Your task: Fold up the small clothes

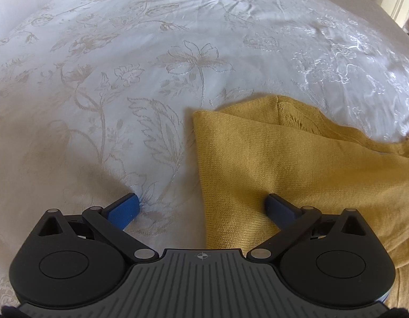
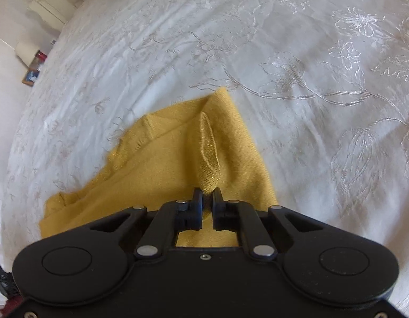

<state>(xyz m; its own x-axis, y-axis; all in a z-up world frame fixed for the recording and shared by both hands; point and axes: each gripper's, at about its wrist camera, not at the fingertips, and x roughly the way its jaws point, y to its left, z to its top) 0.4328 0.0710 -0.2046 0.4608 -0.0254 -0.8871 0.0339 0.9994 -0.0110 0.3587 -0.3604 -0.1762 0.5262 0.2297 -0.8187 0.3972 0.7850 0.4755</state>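
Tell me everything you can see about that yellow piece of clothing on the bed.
The yellow garment is a mustard knit, partly folded in layers, lying on the white embroidered bedspread. The right gripper is shut on a raised pinch of its fabric. The left gripper is open, straddling its edge, one blue finger over the knit.

My left camera sits on the left gripper [image 1: 201, 208] and looks down at a slant, close to the bed [image 1: 125, 53]. It faces across the white cover toward the far edge. My right camera sits on the right gripper [image 2: 207, 194] and also looks down, very close. It faces toward the far left corner. Both views share the yellow knit cloth [image 1: 283, 164] [image 2: 156, 164] and the cover around it.
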